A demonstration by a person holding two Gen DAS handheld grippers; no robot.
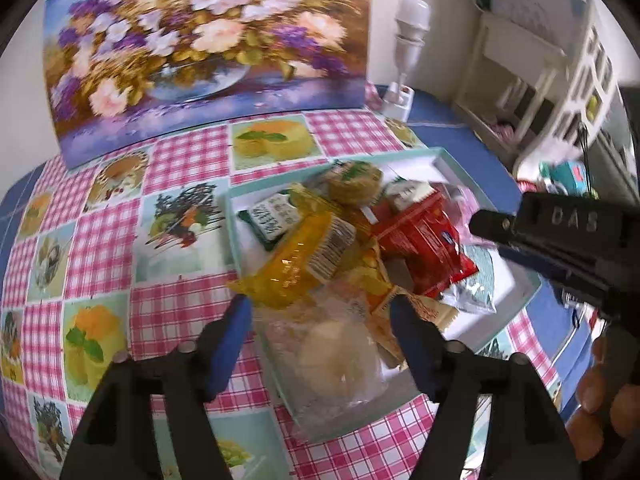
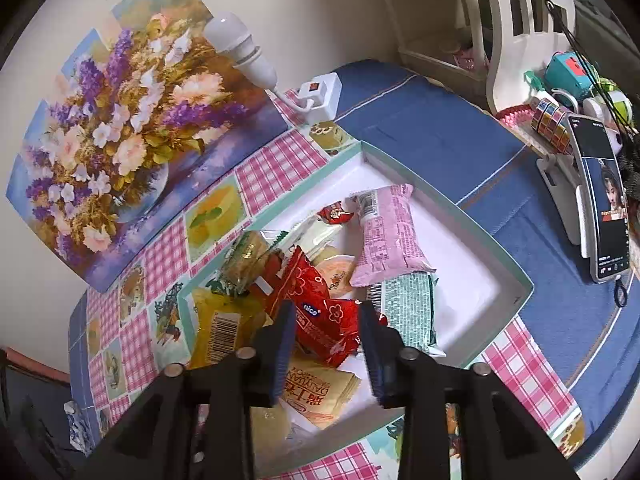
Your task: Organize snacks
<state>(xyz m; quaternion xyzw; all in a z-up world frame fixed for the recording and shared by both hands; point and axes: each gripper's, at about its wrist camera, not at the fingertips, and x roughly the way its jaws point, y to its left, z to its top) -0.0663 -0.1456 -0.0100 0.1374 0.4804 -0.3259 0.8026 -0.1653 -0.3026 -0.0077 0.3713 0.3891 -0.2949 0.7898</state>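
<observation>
Blue-padded, our left gripper [image 1: 320,312] gapes around a clear bun packet [image 1: 340,356], pads apart; our right gripper [image 2: 326,320] stands part open astride a red snack packet [image 2: 320,320]. Snacks fill the teal tray [image 2: 500,256] mid-frame on checked tablecloth [image 1: 188,160]; flower painting [image 1: 200,40] upper left.

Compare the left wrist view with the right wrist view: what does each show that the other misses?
Only the left wrist view shows the clear plastic packet holding a pale round cake, lying between the open left gripper, plus the right gripper from the side.

Only the right wrist view shows the pink snack packet, the phone on a white stand, and the open right gripper's front.

Both show the shallow teal-rimmed white box, red snack wrapper, yellow wrapper, flower painting and checked tablecloth.
</observation>
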